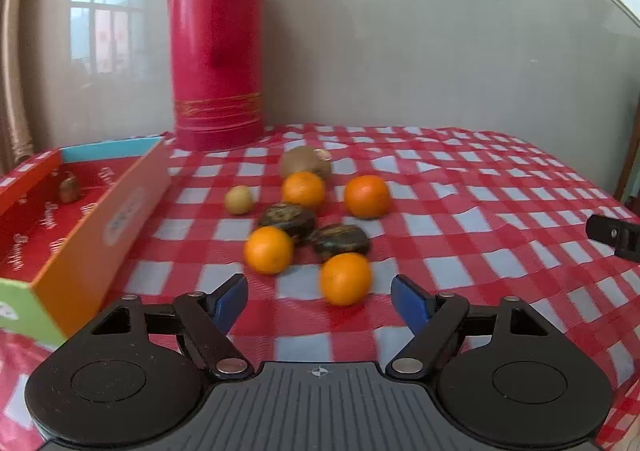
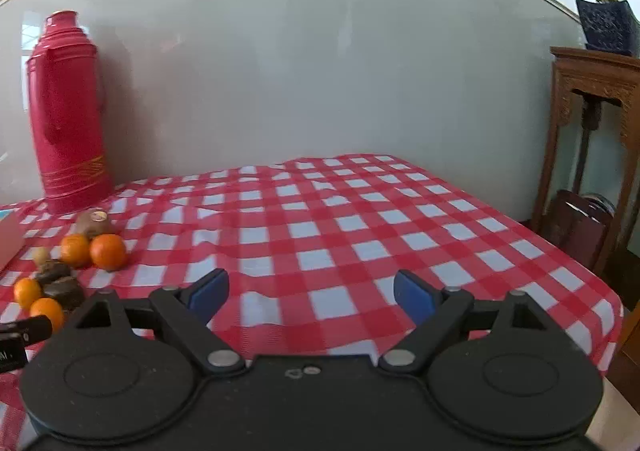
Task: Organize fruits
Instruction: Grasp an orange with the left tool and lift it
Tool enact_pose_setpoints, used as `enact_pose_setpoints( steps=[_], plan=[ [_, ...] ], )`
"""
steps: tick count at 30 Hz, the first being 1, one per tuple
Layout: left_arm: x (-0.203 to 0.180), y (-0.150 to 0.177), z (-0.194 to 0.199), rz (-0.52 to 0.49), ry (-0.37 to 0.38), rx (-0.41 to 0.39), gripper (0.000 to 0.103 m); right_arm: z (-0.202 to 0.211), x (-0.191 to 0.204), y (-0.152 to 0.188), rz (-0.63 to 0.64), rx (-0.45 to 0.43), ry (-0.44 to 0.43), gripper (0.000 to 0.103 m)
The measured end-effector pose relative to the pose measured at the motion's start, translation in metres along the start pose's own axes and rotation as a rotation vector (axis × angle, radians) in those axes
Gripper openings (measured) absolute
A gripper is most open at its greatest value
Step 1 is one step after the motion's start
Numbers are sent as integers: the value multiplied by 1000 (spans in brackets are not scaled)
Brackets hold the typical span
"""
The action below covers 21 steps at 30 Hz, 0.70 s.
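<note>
One red-and-white checked tablecloth covers your table, with a tall red plastic thermos at the back and an open orange cardboard box on the left. Four round orange tangerines lie clustered beside it. Your left gripper and right gripper both stand apart, empty.

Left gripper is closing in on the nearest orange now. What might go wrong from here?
1. The nearest orange is round and sits just ahead of the open left gripper; a nudge could roll it away.
2. It lies close to a dark fruit and another orange, so the fingers may bump them.
3. The box wall is tall; a low carry could hit it.
</note>
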<state>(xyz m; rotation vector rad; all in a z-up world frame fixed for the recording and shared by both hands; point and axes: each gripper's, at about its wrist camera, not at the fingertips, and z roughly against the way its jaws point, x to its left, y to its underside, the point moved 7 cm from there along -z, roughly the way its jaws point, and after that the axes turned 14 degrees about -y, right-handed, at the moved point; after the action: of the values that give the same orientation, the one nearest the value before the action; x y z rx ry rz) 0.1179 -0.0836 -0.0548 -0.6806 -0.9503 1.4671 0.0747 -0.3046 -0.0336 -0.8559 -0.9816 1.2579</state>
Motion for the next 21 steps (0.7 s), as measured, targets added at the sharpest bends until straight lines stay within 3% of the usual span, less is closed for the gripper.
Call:
enact_pose_setpoints(
  steps=[4,8,9,10,14,21],
  plan=[
    [-15,0,-5,-8,10,9,78,0,-10,2,-5,4,16,83],
    [-18,-2,-11,-13,4,13,69,2,-14,4,6,8,28,83],
    [-19,-2,-14,-18,4,21,60,2,-15,4,6,8,30,83],
    [-19,-1,-16,-28,8,35,34,2,-16,4,4,9,33,83],
    [-18,-1,-19,-20,33,49,33,2,-16,3,1,12,36,83],
    [5,-10,-5,-15,1,-23,33,-4,7,-1,25,8,0,83]
  ],
)
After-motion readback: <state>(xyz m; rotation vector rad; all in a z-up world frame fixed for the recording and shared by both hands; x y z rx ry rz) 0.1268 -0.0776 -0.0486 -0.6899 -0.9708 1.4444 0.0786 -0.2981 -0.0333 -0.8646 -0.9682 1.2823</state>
